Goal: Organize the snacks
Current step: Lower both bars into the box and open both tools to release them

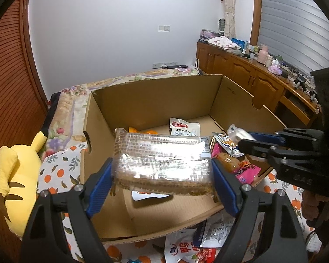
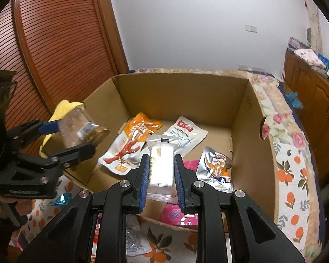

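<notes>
An open cardboard box (image 1: 147, 96) (image 2: 177, 92) stands on the bed. My left gripper (image 1: 162, 175) is shut on a wide clear-wrapped brown wafer pack (image 1: 162, 162), held above the box's near left part; the same pack (image 2: 79, 127) and gripper (image 2: 76, 135) show at the left of the right wrist view. My right gripper (image 2: 161, 171) is shut on a small clear packet holding a white bar (image 2: 162, 164), above the box's near edge; that gripper (image 1: 247, 141) reaches in from the right. In the box lie an orange packet (image 2: 131, 140), a white pouch (image 2: 184, 133), a silver pouch (image 2: 217, 166) and a pink packet (image 2: 190, 164).
More snack packets (image 1: 186, 247) lie on the orange-print bedcover (image 2: 296, 175) in front of the box. A yellow plush toy (image 1: 17, 175) sits left of the box. A wooden sideboard (image 1: 252, 74) with clutter runs along the right wall, and a slatted wardrobe door (image 2: 61, 35) stands at the left.
</notes>
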Demonstrator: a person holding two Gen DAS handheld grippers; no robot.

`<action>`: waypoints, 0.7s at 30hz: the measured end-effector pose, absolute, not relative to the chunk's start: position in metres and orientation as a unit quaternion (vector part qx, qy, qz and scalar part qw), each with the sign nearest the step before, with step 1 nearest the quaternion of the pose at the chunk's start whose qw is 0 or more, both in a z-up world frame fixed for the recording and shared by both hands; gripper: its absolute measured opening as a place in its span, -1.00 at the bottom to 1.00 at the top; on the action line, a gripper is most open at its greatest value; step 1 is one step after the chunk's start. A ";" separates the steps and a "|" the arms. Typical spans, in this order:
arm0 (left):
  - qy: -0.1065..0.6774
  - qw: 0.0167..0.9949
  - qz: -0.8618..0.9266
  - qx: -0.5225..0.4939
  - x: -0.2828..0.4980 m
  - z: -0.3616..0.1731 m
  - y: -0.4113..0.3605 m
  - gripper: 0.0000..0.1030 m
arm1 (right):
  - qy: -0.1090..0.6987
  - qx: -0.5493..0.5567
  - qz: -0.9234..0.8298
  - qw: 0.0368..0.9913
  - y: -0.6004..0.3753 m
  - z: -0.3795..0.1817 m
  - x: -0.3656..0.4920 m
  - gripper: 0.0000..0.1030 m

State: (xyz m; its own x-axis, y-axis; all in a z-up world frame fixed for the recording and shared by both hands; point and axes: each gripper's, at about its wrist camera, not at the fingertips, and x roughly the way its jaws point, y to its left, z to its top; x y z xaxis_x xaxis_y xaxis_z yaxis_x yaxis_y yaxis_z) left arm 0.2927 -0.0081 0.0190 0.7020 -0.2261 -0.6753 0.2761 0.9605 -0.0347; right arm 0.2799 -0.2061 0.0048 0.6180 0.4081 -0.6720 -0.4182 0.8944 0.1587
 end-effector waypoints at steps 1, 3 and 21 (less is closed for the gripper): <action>0.361 0.922 -0.136 0.035 0.293 0.019 -0.007 0.65 | 0.373 -0.008 0.229 0.899 -0.205 0.003 0.281 -0.61; 0.360 0.922 -0.136 0.034 0.293 0.020 -0.006 0.65 | 0.375 -0.010 0.226 0.899 -0.203 0.001 0.282 -0.61; 0.363 0.920 -0.148 0.026 0.291 0.019 -0.003 0.74 | 0.390 0.012 0.218 0.894 -0.205 -0.005 0.290 -0.52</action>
